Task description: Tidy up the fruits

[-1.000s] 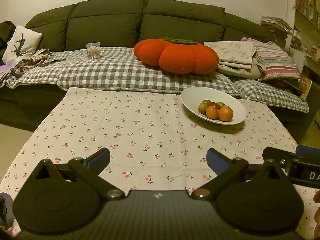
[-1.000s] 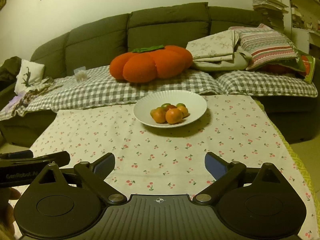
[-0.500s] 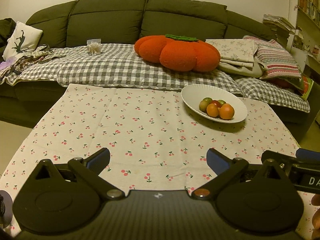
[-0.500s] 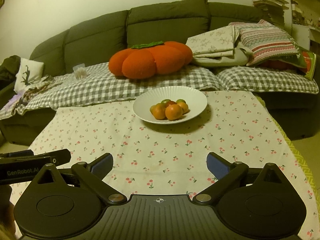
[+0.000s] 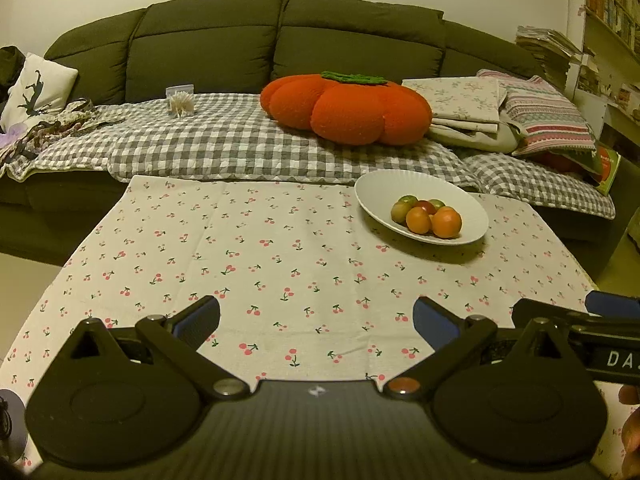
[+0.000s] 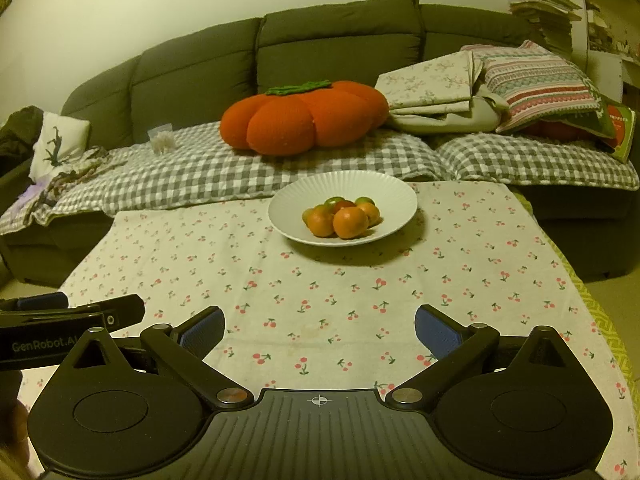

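Orange pumpkin cushion (image 5: 346,108) on checked blanket (image 5: 224,144), green sofa (image 5: 280,36); cherry-print tablecloth (image 5: 256,264).

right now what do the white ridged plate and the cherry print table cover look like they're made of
White ridged plate: likely glazed ceramic, though it could be melamine; rigid fluted rim with a smooth, faintly glossy surface.
Cherry print table cover: woven fabric, probably cotton; matte, with soft creases and fold lines and an edge draping over the table.

Left gripper (image 5: 316,316) level, jaws spread wide, nothing between the blue pads (image 5: 198,316). Right gripper (image 6: 318,326) same: wide apart, empty. They sit side by side, each visible at the edge of the other's view.
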{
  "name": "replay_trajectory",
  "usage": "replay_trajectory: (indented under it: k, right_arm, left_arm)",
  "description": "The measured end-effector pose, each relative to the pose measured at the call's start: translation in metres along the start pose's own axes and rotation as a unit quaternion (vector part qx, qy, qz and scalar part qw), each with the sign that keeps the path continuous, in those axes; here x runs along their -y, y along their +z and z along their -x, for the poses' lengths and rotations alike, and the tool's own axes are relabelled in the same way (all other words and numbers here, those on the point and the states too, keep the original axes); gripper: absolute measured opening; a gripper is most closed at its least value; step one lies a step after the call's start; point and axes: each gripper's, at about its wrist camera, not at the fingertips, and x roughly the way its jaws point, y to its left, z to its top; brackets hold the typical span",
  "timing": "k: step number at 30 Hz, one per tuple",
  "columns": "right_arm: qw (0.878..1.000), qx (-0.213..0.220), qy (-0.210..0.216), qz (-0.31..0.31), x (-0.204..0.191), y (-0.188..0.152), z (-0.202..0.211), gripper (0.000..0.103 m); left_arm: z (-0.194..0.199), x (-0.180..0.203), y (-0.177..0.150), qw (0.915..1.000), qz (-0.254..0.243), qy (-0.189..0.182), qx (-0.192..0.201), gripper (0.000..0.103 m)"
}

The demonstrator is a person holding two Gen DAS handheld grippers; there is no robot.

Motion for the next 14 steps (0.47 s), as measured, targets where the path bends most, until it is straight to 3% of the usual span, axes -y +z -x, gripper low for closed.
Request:
replay_trajectory:
  k: [14]
  right_arm:
    - [1.000, -0.001, 0.000, 0.001, -0.0016, 0.0001, -0.0001, 0.102]
  left_arm:
    - [0.0007, 0.0005, 0.0000, 1.0000, -0.001, 0.000, 0.000, 0.102]
